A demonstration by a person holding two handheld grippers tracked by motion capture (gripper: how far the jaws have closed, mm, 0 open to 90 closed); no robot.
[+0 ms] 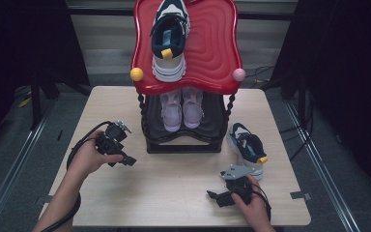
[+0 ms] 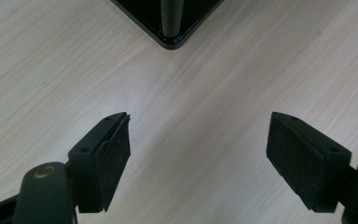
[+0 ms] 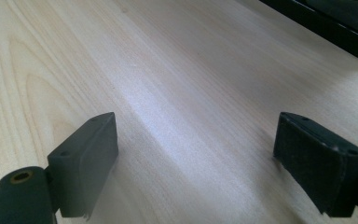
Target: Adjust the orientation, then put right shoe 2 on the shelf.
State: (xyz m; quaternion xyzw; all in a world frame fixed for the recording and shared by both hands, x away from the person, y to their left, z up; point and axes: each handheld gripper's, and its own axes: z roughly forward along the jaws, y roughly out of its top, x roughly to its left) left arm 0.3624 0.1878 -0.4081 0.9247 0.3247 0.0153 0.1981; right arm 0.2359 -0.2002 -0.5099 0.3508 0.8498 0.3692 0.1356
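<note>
The high view shows our left gripper wide open and empty near the shoe rack, our right gripper likewise open, empty, beside a shoe on the table.

Grippers: two, one in each of my hands; my left gripper low over the table, my right gripper near the front edge.
Jaws: four, two on each gripper, both pairs standing wide with bare wood between.
Shoe racks: one, the red-topped rack with a black lower shelf.
Navy and white sneakers: two; one sneaker on the rack top, one sneaker on the table.
Pale pink shoes: two, a pair on the lower shelf.
Corner knobs: two; yellow knob, pink knob.
</note>
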